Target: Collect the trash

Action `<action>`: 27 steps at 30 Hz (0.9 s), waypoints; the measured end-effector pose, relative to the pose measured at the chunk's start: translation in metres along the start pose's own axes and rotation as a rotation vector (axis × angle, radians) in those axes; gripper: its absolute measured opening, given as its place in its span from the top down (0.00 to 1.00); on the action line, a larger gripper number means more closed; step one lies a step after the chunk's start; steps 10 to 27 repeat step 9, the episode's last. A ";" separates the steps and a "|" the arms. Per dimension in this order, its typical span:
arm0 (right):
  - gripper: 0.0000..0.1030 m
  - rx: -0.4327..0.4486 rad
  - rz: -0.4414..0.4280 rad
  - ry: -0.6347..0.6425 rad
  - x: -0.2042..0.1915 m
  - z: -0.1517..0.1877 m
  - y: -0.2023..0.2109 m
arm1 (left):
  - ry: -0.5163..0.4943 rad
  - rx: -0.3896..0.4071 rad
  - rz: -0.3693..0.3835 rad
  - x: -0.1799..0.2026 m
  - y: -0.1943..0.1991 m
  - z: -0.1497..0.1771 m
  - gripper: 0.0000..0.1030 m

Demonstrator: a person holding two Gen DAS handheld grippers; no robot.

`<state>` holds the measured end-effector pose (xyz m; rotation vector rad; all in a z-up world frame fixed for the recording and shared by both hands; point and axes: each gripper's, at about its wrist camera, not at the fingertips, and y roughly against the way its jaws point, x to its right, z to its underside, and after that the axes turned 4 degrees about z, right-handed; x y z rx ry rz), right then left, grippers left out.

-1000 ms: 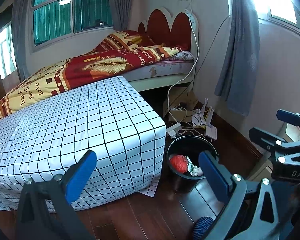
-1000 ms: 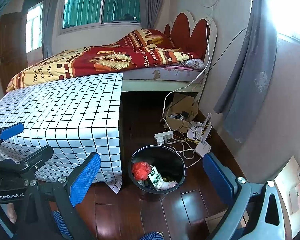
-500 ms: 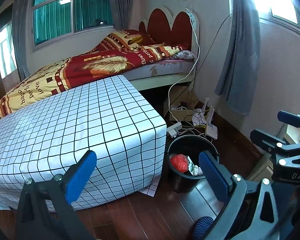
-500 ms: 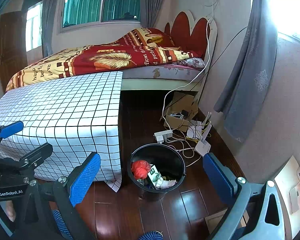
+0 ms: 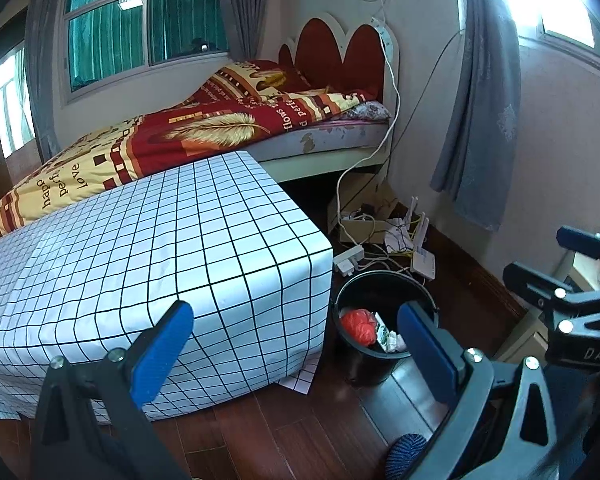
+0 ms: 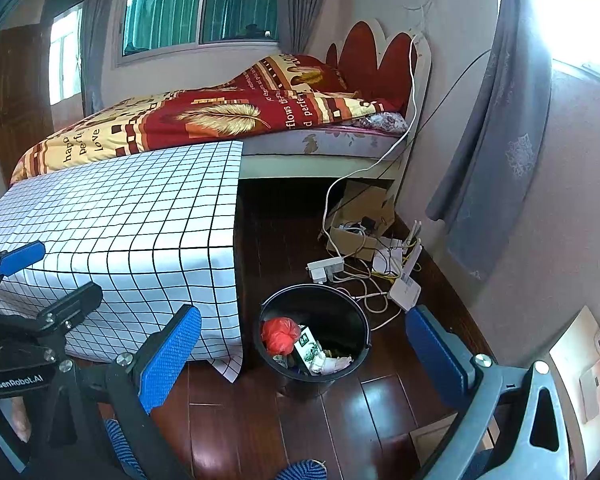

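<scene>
A black bin stands on the dark wood floor beside the checked-cloth table. In it lie a red crumpled bag, a green-and-white carton and crumpled paper. My left gripper is open and empty, held above the table's corner and the bin. My right gripper is open and empty, held above the bin. Each gripper shows at the edge of the other's view.
A bed with a red and yellow blanket stands behind the table. A power strip, cables, a router and a cardboard box lie on the floor by the wall. Grey curtains hang at right.
Both views have shifted only slightly. Both grippers stay open and empty.
</scene>
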<state>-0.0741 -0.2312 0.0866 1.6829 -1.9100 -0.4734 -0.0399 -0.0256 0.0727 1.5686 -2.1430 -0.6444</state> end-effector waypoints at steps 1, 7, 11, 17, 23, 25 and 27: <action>0.00 0.000 0.001 0.000 0.001 0.001 0.000 | 0.005 0.007 -0.004 -0.001 0.001 0.000 0.00; 0.00 -0.007 0.003 -0.002 0.001 0.002 -0.002 | -0.006 0.029 0.018 -0.003 0.002 -0.002 0.01; 0.00 -0.007 0.002 -0.002 0.001 0.002 -0.003 | 0.003 0.022 0.018 -0.003 0.001 -0.002 0.01; 0.00 -0.007 0.002 -0.002 0.001 0.002 -0.003 | 0.003 0.022 0.018 -0.003 0.001 -0.002 0.01; 0.00 -0.007 0.002 -0.002 0.001 0.002 -0.003 | 0.003 0.022 0.018 -0.003 0.001 -0.002 0.01; 0.00 -0.007 0.002 -0.002 0.001 0.002 -0.003 | 0.003 0.022 0.018 -0.003 0.001 -0.002 0.01; 0.00 -0.007 0.002 -0.002 0.001 0.002 -0.003 | 0.003 0.022 0.018 -0.003 0.001 -0.002 0.01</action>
